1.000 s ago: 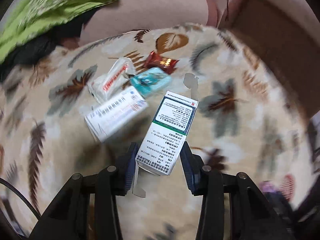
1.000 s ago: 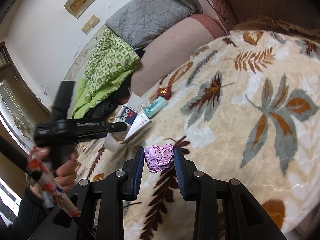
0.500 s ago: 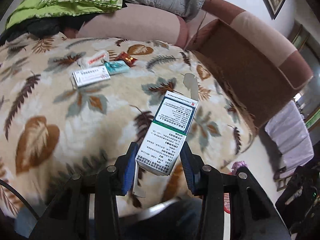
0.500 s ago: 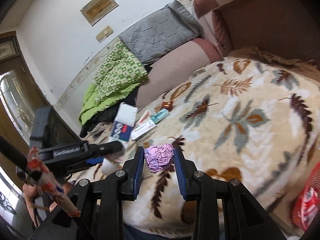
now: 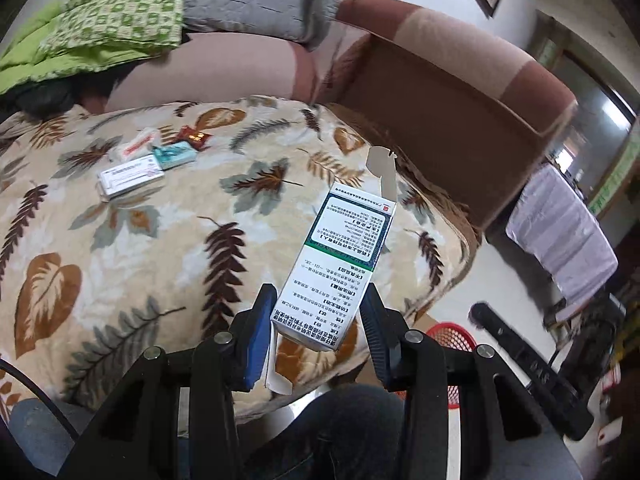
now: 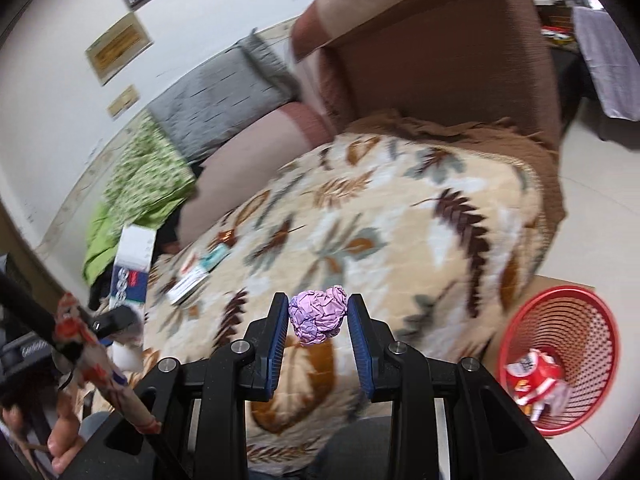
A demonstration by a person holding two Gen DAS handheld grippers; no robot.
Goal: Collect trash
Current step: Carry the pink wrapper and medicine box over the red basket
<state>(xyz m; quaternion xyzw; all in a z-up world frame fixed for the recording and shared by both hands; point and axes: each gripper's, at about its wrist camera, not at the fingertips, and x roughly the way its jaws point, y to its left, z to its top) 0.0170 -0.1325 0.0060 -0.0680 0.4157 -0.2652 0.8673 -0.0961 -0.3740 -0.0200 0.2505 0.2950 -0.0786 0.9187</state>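
Note:
My left gripper (image 5: 316,330) is shut on a white and green medicine box (image 5: 340,264) with an open flap, held above the front edge of the leaf-patterned blanket (image 5: 160,248). In the right wrist view, my right gripper (image 6: 318,326) is shut on a crumpled purple paper ball (image 6: 318,315), also in the air over the blanket (image 6: 400,220). A red mesh trash basket (image 6: 560,356) stands on the floor at lower right and holds some wrappers. More trash lies far back on the blanket: a white box (image 5: 130,174), a teal packet (image 5: 174,154), a red wrapper (image 5: 194,135).
A brown sofa arm (image 5: 460,120) rises behind the blanket. Green and grey bedding (image 5: 120,20) is piled at the back. The person's dark-trousered legs (image 5: 340,432) are below the grippers. Part of the red basket (image 5: 454,340) peeks out behind the left gripper.
Both grippers have pulled back from the blanket and swung right, each keeping its item. The remaining trash now looks far away, and the red basket has come into view.

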